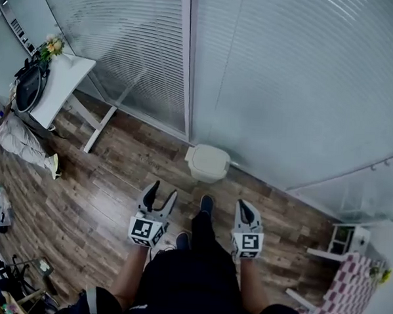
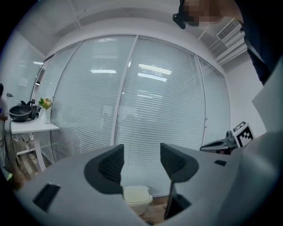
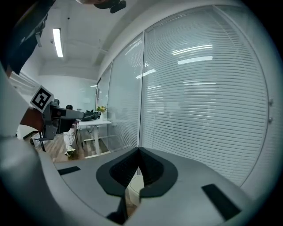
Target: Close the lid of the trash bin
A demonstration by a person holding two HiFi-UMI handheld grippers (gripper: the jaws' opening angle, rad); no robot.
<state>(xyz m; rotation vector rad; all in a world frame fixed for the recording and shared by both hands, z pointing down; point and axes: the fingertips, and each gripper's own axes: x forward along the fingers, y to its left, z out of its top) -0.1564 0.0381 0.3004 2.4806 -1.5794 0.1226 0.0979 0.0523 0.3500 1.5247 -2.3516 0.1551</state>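
The small cream trash bin stands on the wood floor against the glass wall, its lid lying flat on top. It also shows low between the jaws in the left gripper view as the bin, and partly behind the jaws in the right gripper view as the bin. My left gripper is held above the floor to the near left of the bin, its jaws wide apart with nothing between them. My right gripper hangs to the near right, its jaw tips touching, nothing held.
A glass partition with blinds runs behind the bin. A white table with a black pan and flowers stands far left, a person's legs beside it. A white stool and a pink checked cloth sit at right.
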